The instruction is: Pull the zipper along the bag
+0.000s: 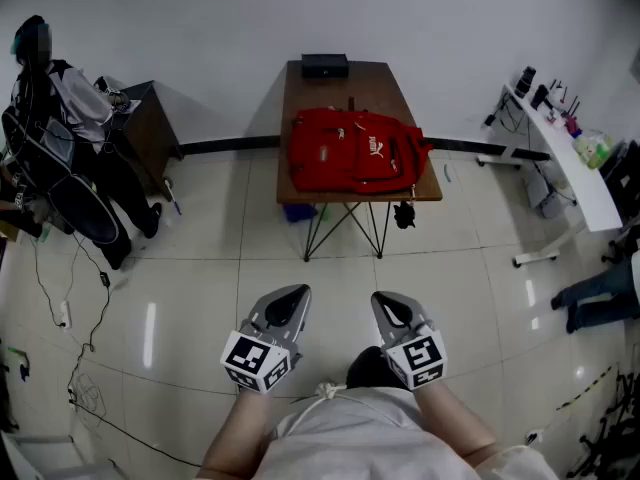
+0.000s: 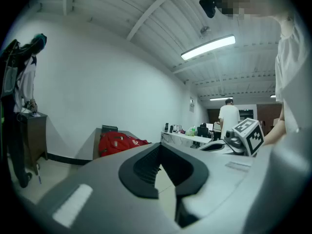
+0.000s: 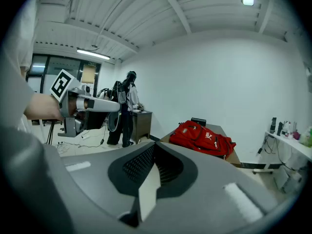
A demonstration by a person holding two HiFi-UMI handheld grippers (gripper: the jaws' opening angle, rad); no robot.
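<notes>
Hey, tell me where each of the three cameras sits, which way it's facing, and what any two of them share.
Head view: on the head, facing steeply down; floor, table with red backpack, both forearms, left gripper, right gripper.
Left gripper view: on the left gripper, along its closed jaws toward the red backpack; right gripper and shirt beside.
Right gripper view: likewise; left gripper and hand beside.
Shared: all three show the red backpack.

Open floor (image 1: pixel 340 288) before the table (image 1: pixel 378 88)
</notes>
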